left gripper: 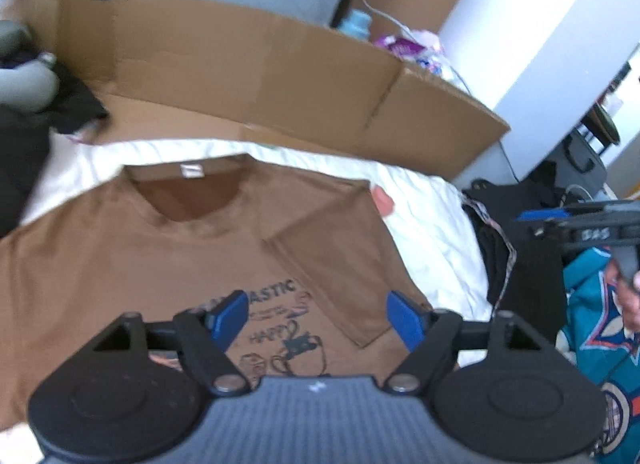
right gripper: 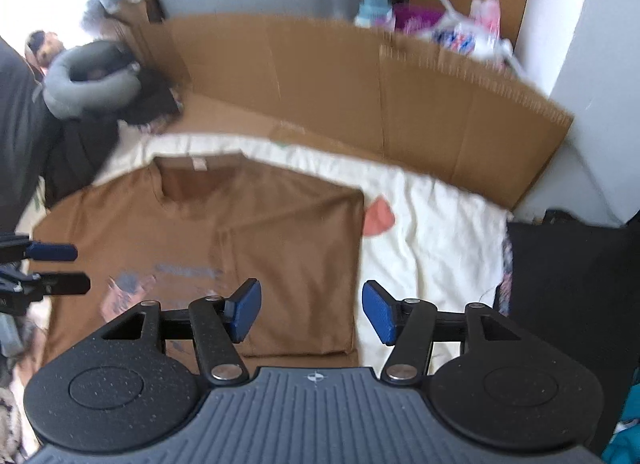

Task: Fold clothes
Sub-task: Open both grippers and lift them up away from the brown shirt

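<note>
A brown T-shirt point(left gripper: 160, 256) lay flat, front side up, on a white sheet point(left gripper: 424, 200) spread over the work surface. Its neck opening pointed away from the cameras, with a small white label showing inside the collar. The shirt's right-hand part was folded in over the chest, so that side ended in a straight edge, and the short sleeve lay slanting across the front. A dark printed design with words sat on the chest, partly covered by the folded part; the blur made most of the lettering hard to read.

The left gripper point(left gripper: 318, 316) hovered above the print with its blue pads wide apart and nothing between them. The right gripper point(right gripper: 312, 314) hung over the shirt's folded straight edge and the sheet beside it, also spread wide and empty.

Behind the sheet stood a long piece of brown cardboard point(left gripper: 248, 64). A small pink thing point(right gripper: 379, 216) lay on the sheet just beside the shirt's far corner. A teal garment point(left gripper: 600, 328) lay off to the right.
</note>
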Action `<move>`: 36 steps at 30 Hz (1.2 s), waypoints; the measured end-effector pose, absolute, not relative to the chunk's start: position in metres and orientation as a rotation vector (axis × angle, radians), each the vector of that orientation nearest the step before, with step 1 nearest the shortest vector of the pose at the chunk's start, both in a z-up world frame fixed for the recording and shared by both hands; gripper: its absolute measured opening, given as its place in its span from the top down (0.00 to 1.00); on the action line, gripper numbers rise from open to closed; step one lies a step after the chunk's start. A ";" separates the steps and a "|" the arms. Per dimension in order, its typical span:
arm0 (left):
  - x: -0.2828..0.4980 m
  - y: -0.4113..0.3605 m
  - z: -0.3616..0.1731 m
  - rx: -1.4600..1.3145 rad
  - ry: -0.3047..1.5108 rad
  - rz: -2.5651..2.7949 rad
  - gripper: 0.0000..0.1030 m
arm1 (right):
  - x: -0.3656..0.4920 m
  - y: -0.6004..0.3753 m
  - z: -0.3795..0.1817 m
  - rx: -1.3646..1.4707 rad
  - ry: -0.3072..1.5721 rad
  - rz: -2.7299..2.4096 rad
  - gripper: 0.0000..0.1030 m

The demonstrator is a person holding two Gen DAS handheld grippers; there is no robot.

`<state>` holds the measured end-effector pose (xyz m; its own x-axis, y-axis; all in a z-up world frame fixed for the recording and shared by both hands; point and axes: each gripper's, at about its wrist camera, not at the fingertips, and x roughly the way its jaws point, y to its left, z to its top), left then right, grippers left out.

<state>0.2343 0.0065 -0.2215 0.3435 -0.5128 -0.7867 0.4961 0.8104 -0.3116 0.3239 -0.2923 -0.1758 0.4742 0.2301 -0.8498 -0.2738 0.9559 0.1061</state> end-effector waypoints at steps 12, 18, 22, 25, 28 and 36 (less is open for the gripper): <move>0.187 0.057 -0.141 0.066 0.999 -0.530 0.14 | 0.284 -0.284 -0.071 -0.004 0.992 0.308 0.16; 0.175 0.095 -0.099 0.069 1.005 -0.504 0.10 | 0.258 -0.270 -0.038 0.011 1.011 0.317 0.15; 0.166 0.119 -0.080 0.088 1.010 -0.493 0.10 | 0.248 -0.255 -0.030 -0.057 1.068 0.320 0.15; 0.159 0.142 -0.069 0.069 1.015 -0.480 0.08 | 0.242 -0.249 -0.024 -0.084 1.100 0.317 0.15; 0.155 0.163 -0.065 0.057 1.022 -0.442 0.07 | 0.236 -0.246 -0.018 -0.069 1.104 0.324 0.15; 0.149 0.235 -0.057 -0.030 1.022 -0.371 0.07 | 0.219 -0.232 -0.021 0.029 1.106 0.350 0.15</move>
<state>0.1493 0.2349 -0.0569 0.4648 -0.3157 -0.8272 0.2883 0.9373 -0.1957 0.2195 -0.2315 -0.0212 0.3991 0.2909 -0.8696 -0.2619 0.9450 0.1959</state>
